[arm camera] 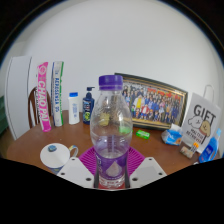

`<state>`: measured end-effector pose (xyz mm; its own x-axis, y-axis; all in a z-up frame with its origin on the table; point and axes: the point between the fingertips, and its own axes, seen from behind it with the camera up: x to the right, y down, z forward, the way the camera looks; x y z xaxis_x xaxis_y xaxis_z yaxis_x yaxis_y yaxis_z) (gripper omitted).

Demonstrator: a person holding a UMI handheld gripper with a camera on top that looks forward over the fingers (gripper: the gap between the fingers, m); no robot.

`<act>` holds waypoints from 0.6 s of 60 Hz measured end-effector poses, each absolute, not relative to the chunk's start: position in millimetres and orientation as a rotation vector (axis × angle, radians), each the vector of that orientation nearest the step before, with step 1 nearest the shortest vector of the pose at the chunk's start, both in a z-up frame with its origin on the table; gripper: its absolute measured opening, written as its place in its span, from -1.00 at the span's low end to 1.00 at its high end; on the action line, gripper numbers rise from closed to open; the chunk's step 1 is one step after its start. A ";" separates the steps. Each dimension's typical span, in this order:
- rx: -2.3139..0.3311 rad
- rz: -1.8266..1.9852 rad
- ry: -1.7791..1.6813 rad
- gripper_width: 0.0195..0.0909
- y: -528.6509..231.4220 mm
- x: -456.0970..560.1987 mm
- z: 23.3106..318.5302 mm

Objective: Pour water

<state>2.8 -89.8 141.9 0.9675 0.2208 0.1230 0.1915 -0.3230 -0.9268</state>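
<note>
The bottle [111, 125] stands upright between the fingers of the claw [111, 172], clear plastic with a purple cap, water visible low inside it; the purple pads [93, 160] sit close against its lower sides, though whether both press on it I cannot tell. At the left edge of the desk [30, 146] lies a white round dish [56, 155] with a dark centre; behind it, toward the far left corner, stands a pink-and-white box [47, 94]; next come a white bottle [73, 108] and a dark bottle [88, 104]; beyond the water bottle a framed group photo [156, 103] leans at the back edge; a small green thing [143, 133] lies before it; at the right edge stands a card marked "GIFT" [203, 124].
</note>
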 end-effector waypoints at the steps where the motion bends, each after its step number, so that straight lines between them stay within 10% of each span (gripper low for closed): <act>1: -1.913 0.052 -0.289 -0.58 -88.6 4.5 137.0; 16: -1.933 0.139 -0.249 -0.54 -80.3 4.4 73.6; 36: -1.830 0.171 -0.206 -0.17 -80.9 5.0 80.3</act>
